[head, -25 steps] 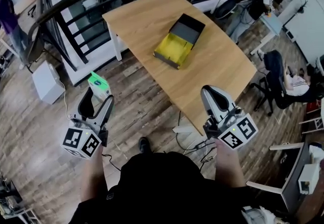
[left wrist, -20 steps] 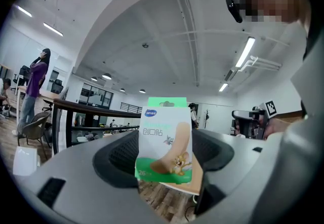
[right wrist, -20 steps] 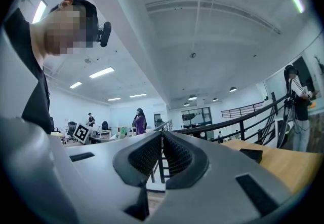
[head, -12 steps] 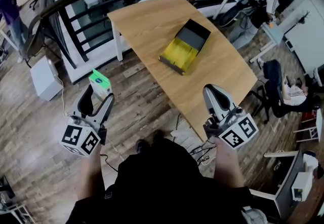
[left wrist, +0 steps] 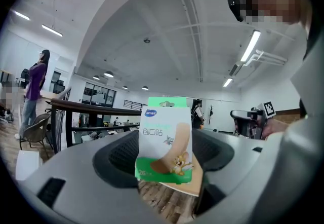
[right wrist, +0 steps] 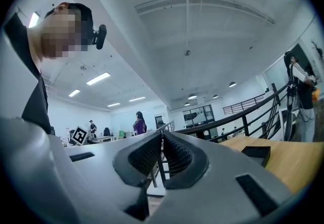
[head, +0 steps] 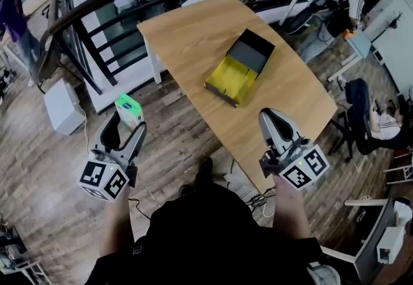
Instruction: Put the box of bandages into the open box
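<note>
Half done at best: your left gripper (head: 127, 124) clamps the box of bandages (left wrist: 166, 139) over the floor, well apart from the open box (head: 240, 68) on the table (head: 193, 26); your right gripper (head: 270, 117) is closed, empty.

Small print on box of bandages (left wrist: 164, 139) unreadable, open box (right wrist: 255, 153) mostly hidden behind right tool (right wrist: 161, 142)

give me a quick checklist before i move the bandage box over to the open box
1. Bandage box clamped in left gripper: ok.
2. Open box on the table, yellow inside showing, nothing in it: ok.
3. Left gripper above the open box: not ok, it is off the table's edge, over the floor.
4. Right gripper shut and empty: ok.
5. How firmly the jaws hold the bandage box: cannot tell.
</note>
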Available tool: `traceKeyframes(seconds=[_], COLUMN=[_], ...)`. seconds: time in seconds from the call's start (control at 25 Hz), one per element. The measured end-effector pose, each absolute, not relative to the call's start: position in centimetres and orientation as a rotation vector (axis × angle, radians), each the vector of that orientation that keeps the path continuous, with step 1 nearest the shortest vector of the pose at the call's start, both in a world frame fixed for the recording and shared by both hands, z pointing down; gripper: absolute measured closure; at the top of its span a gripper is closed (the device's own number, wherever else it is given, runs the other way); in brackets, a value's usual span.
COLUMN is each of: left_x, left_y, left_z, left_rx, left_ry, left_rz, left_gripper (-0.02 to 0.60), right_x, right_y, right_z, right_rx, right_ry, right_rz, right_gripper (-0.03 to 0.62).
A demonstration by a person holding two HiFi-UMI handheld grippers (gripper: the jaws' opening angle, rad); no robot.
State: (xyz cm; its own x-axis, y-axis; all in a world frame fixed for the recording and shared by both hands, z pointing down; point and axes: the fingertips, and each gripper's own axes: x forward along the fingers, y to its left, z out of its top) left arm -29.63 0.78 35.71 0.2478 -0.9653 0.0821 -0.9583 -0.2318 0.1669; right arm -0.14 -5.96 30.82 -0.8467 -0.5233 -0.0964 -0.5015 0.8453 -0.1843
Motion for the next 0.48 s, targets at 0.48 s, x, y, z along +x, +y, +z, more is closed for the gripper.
traceKeyframes(seconds=[0.48], left_x=[-25.4], left_y=[-11.6], left_z=[34.8], left_rx=[2.366], left_ry=[-1.764], left_rz=[0.027], left_gripper=[0.252], right_x=[3.4], right_y=[-17.7], right_z=[32.2], right_rx=[-0.829], right_ry=[2.811], right_rz=[-0.315], right_gripper=[0.556])
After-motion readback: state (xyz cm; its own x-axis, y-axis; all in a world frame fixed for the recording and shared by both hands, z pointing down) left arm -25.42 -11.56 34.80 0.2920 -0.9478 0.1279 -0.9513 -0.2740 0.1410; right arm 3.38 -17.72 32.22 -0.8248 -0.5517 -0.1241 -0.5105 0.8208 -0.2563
